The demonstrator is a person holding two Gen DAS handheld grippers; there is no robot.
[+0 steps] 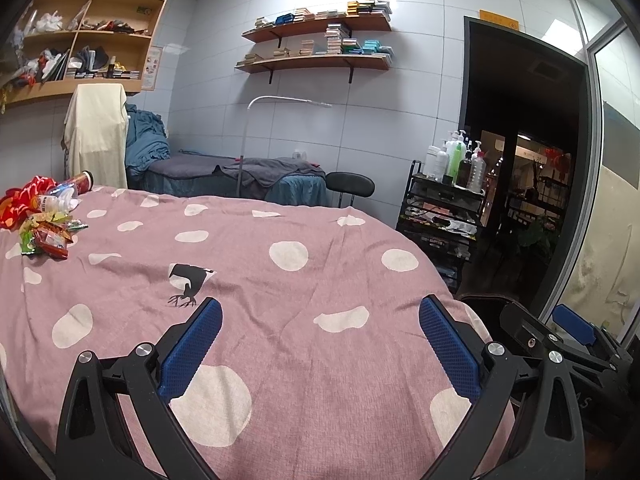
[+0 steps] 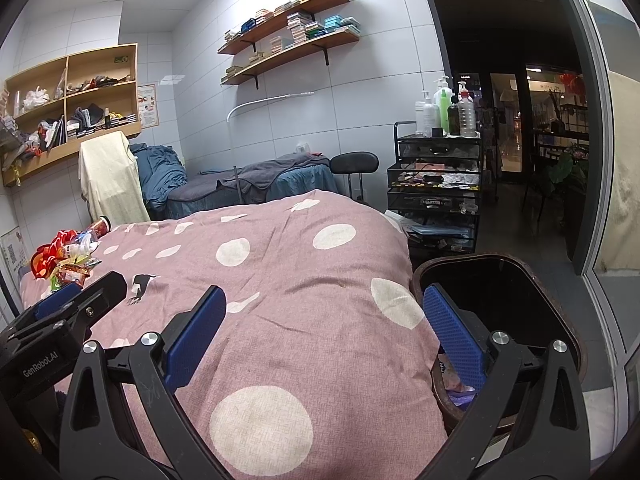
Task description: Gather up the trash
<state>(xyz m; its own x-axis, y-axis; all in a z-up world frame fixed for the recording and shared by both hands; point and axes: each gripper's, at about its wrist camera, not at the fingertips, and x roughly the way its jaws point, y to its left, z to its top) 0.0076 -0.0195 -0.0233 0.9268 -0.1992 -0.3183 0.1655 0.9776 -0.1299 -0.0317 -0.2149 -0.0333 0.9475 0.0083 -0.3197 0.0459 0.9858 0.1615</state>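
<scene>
While both grippers are hovering with jaws spread wide and holding nothing, the dark bin (image 2: 520, 280) is sitting just beside the bed's (image 2: 280, 280) right edge, with a few scraps lying at its bottom. The trash pile (image 1: 44, 220) is lying at the bed's far left corner. Between the left gripper (image 1: 320, 344), the right gripper (image 2: 324, 328) and the pile, the bed's spotted cover is lying bare.
</scene>
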